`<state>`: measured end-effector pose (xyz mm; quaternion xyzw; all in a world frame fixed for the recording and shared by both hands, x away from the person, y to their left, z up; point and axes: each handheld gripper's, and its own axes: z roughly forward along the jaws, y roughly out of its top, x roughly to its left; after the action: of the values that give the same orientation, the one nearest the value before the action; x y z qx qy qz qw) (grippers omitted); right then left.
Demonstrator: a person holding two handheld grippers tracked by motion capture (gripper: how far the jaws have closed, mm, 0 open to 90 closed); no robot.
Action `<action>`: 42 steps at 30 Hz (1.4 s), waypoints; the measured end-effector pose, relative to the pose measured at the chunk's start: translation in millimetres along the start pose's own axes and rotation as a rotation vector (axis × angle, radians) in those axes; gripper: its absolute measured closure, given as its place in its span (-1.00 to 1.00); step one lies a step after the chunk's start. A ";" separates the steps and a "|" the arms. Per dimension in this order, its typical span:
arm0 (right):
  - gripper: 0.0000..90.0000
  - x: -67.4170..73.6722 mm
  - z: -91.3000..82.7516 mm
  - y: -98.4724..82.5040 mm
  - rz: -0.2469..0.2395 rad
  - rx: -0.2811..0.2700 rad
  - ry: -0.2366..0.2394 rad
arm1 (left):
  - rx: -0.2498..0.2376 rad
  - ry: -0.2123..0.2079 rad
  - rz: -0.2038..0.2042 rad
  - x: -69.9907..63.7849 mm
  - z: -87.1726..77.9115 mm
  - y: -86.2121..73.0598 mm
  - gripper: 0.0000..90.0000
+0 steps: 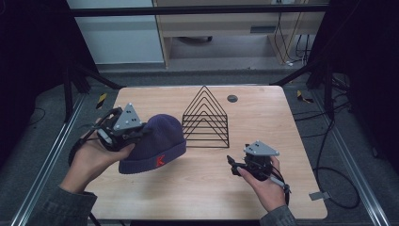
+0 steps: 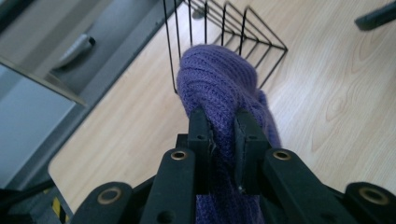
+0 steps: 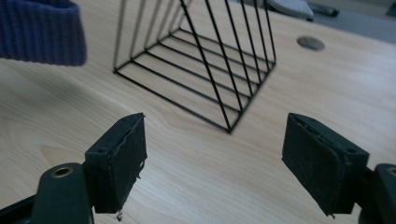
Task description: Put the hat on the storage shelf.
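Purple knit beanie [image 1: 155, 143], a red "K" on its cuff, sits left of centre in the high view, pinched by the left gripper [image 2: 223, 128]. Right gripper [image 3: 212, 161], lower right, has its fingers wide apart, holding nothing, near the wire rack [image 1: 205, 117] on the desk [image 1: 263, 117].

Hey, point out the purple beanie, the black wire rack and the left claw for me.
purple beanie [image 1: 157, 141]: high view, on its knitted crown.
black wire rack [image 1: 205, 96]: high view, upper part of its front triangular frame.
left claw [image 2: 223, 133]: left gripper view, between its tips, shut on the beanie's knit.
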<state>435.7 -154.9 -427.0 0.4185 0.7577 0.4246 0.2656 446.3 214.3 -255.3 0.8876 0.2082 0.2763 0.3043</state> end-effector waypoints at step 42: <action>-0.15 19.0 28.6 133.8 -0.340 0.114 0.376 | -0.172 -0.041 0.133 17.9 -21.0 78.4 0.75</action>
<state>502.5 -87.9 -326.4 0.2129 0.8759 0.4009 0.1636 462.7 175.8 -183.5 0.8755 0.1181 0.2945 0.3645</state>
